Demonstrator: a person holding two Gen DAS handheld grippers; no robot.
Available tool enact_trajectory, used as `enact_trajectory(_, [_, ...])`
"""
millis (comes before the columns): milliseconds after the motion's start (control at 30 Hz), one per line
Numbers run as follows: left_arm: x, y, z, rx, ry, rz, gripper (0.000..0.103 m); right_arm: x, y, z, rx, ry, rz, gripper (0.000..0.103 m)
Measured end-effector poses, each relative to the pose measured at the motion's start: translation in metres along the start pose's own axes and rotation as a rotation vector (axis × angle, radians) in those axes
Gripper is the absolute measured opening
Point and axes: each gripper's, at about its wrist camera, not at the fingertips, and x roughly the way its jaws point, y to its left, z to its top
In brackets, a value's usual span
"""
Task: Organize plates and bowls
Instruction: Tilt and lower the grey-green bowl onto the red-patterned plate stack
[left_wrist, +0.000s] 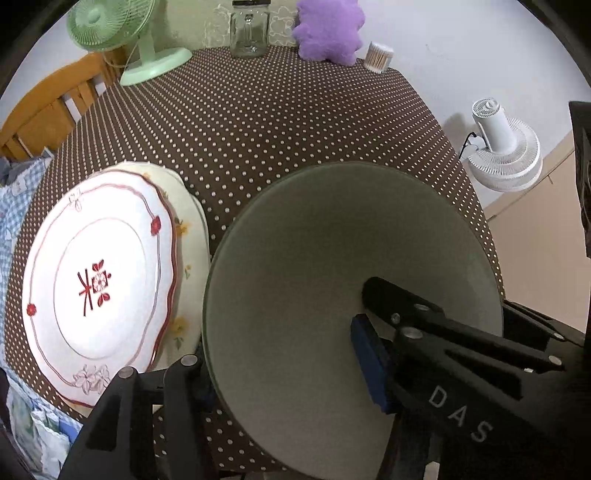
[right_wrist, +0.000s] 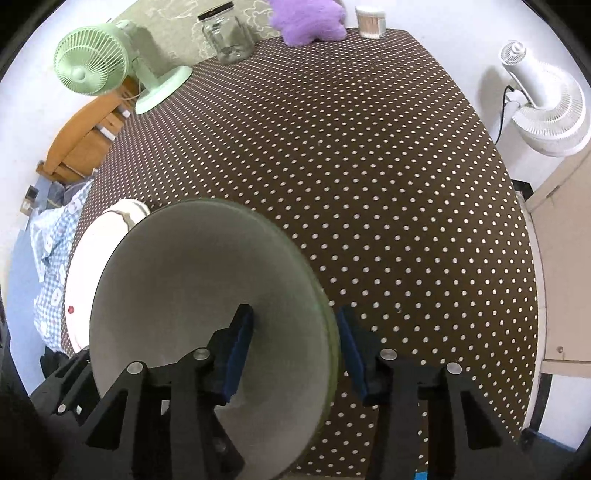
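Where polka-dot cloth (right_wrist: 369, 184) spreads, round matte bowl (right_wrist: 192, 280)

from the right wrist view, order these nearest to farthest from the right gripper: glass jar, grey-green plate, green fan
1. grey-green plate: its rim sits between the right gripper fingers
2. green fan: far left on the table
3. glass jar: back edge, centre-left

The right gripper (right_wrist: 295, 345) straddles the rim of a round grey-green bowl (right_wrist: 177, 277), 1 blue pad (right_wrist: 239, 350) inside, the other outside, above the brown polka-dot tablecloth (right_wrist: 351, 166). A white plate (right_wrist: 83, 280) lies beyond.
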Motion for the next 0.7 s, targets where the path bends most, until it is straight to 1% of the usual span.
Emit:
enact_trajectory(100, [0.0000,0.0004,-0.0012,-0.012,0.022,-0.019,0.059,0.0018,0.0039,0.0018,-0.005,0.004,-0.007,0.049])
enact_trajectory(200, [0.0012,0.0024,-0.0015,-0.018,0.026,-0.033,0.063,0.0029,0.0027,0.0037,0.005,0.001,-0.009,0.049])
enact_trajectory(267, [0.0023,0.0035,-0.0012,-0.019,0.026,-0.036,0.069,0.0034,0.0008,0.0045,0.018,0.001,-0.010,0.048])
enact_trajectory(300, [0.0036,0.0037,-0.0002,-0.016,0.023,-0.046,0.070,0.0036,0.0005,0.0051,0.022,0.000,-0.010,0.047])
enact_trajectory(400, [0.0051,0.0004,0.0025,0.018,0.009,-0.068,0.069,0.0043,0.0003,0.0070,0.031,-0.002,-0.017,0.045])
enact_trajectory(433, [0.0049,-0.0006,0.0029,0.028,0.009,-0.076,0.067,0.0041,0.0001,0.0070,0.032,-0.003,-0.019,0.045])
enact_trajectory(533, [0.0042,-0.0001,0.0029,0.029,0.014,-0.086,0.067,0.0023,0.0002,0.0048,0.024,-0.003,-0.029,0.045])
enact_trajectory(700, [0.0003,0.0007,0.0022,0.040,0.029,-0.091,0.062,0.0010,-0.0014,0.0021,0.040,0.013,-0.036,0.045])
